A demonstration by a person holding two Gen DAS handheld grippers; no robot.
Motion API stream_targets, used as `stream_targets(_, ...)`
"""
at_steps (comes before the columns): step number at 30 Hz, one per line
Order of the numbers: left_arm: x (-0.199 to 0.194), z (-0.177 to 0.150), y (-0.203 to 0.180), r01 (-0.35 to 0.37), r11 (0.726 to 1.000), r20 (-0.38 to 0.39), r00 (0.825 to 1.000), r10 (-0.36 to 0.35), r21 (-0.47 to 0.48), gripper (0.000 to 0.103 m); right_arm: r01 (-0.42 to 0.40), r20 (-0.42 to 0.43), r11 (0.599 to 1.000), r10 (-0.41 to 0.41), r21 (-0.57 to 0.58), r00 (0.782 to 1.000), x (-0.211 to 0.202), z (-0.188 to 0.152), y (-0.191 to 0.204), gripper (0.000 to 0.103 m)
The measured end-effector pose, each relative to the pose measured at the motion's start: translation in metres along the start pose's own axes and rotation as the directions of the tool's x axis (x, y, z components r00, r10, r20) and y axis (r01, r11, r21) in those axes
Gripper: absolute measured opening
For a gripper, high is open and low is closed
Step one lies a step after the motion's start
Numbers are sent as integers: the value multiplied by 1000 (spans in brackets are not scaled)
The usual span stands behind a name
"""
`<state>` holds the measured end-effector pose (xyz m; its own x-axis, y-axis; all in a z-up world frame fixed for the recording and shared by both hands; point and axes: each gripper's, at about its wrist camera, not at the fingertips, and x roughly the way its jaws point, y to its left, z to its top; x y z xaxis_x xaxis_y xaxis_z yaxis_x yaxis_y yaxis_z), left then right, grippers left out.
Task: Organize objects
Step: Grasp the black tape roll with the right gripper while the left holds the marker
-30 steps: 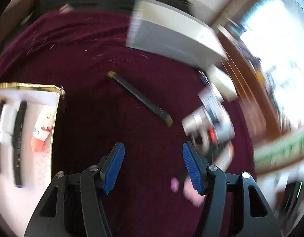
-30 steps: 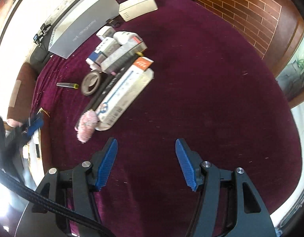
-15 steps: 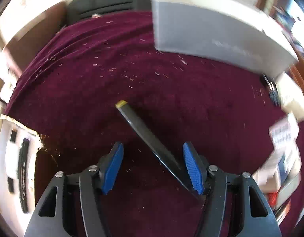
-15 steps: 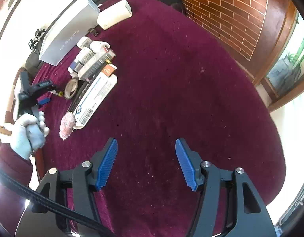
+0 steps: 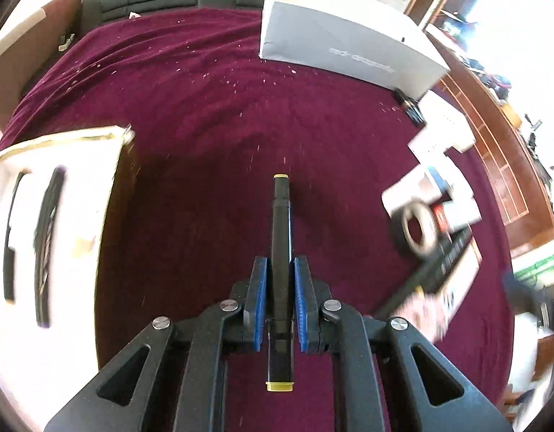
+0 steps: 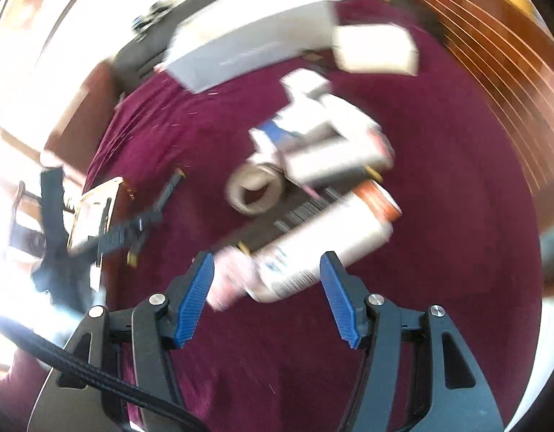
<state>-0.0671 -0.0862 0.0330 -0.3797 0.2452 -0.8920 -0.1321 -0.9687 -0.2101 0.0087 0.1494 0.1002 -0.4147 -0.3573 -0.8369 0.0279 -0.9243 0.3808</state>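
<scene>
Left wrist: left gripper (image 5: pixel 280 277) just clamped onto black marker (image 5: pixel 281 237), yellow-capped ends poking out both ways, above maroon cloth (image 5: pixel 205 115); gold-rimmed tray (image 5: pixel 61 136) at left.

Right wrist: right gripper (image 6: pixel 266 276) half-spread, gripping nothing, over blurred white carton (image 6: pixel 327 248); marker visible far left.

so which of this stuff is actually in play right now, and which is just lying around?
In play:
- left gripper, fingers just closed on the black marker
- gold-edged tray with markers in it
- right gripper, open above the pile

Lying about:
- big grey box
- tape roll
- maroon cloth
</scene>
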Motion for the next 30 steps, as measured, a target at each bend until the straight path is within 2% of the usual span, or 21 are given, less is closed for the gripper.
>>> stream_targets(3, -9, -14, -4, -8, 1000, 2, 1000, 8, 9, 11, 5, -27, 996, -7, -85, 1000, 26, 19, 28, 60)
stream_targets(8, -11, -35, -1, -10, 1000, -37, 999, 10, 1, 11, 123, -73, 966, -143, -227, 987, 78, 33, 57, 60)
stream_targets(11, -6, -41, 0, -4, 1000, -32, 999, 4, -15, 11, 160, -116, 953, -195, -257, 974, 104, 36, 59, 59)
stream_targets(14, -6, -41, -4, -16, 1000, -15, 1000, 16, -14, 11, 185, -150, 949, -228, -257, 962, 122, 37, 57, 40)
stream_targets(17, -3, -36, -7, -32, 999, 2, 999, 32, -9, 13, 204, -144, 946, -245, -254, 959, 125, 38, 59, 37)
stream_targets(18, -1, -35, -9, -42, 999, 9, 999, 42, -2, 14, 212, -140, 944, -252, -252, 957, 125, 39, 59, 31)
stream_targets(19, 0, -35, -12, -51, 999, 20, 998, 51, 6, 17, 224, -135, 942, -263, -250, 955, 125, 40, 59, 21)
stream_targets(20, 0, -36, -15, -59, 998, 32, 998, 59, 14, 21, 239, -130, 939, -277, -246, 952, 124, 40, 57, 17)
stream_targets(22, 2, -38, -21, -81, 996, 46, 996, 79, 47, 28, 223, -143, 952, -256, -211, 956, 119, 40, 50, 9)
stream_targets(25, 5, -41, -31, -127, 986, 55, 991, 121, 106, 29, 203, -148, 964, -228, -169, 962, 109, 37, 41, 8)
stream_targets(27, 3, -39, -26, -102, 990, 44, 994, 98, 92, 12, 181, -150, 973, -202, -144, 968, 100, 34, 37, 8)
stream_targets(28, 2, -38, -21, -59, 996, 25, 998, 57, 69, 11, 167, -150, 977, -186, -133, 971, 95, 33, 35, 8)
stream_targets(30, -2, -37, -14, -30, 999, 20, 999, 30, 37, 11, 140, -148, 984, -156, -114, 977, 86, 30, 33, 8)
